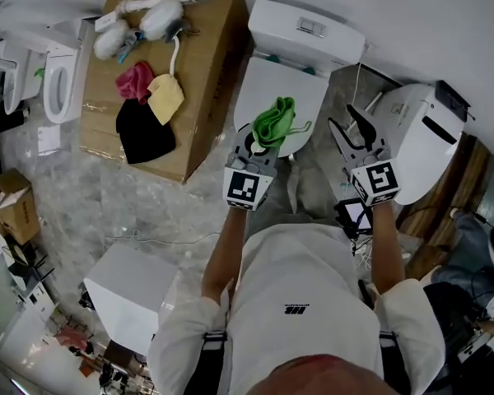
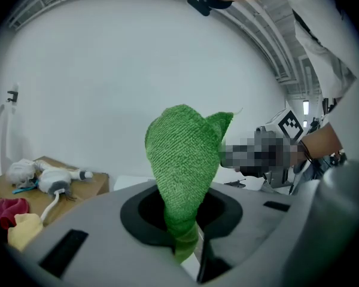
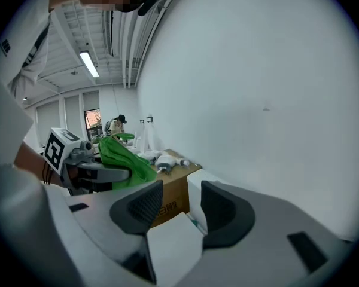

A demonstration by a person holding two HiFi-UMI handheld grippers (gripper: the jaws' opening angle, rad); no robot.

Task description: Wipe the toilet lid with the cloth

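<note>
Left gripper (image 1: 262, 145): jaws pinch a green cloth (image 2: 182, 160), a nubby terry weave that stands up in a folded peak. The cloth hangs over the 6 o'clock edge of the lid (image 1: 267, 85), which is smooth, white and oval.

Right gripper (image 3: 179, 208): ribbed dark pads spread, nothing between them. It is at 3 o'clock of the left gripper, off the lid.

Cardboard box (image 1: 210, 64) at 9 o'clock of the toilet, with soft rags on top.
</note>
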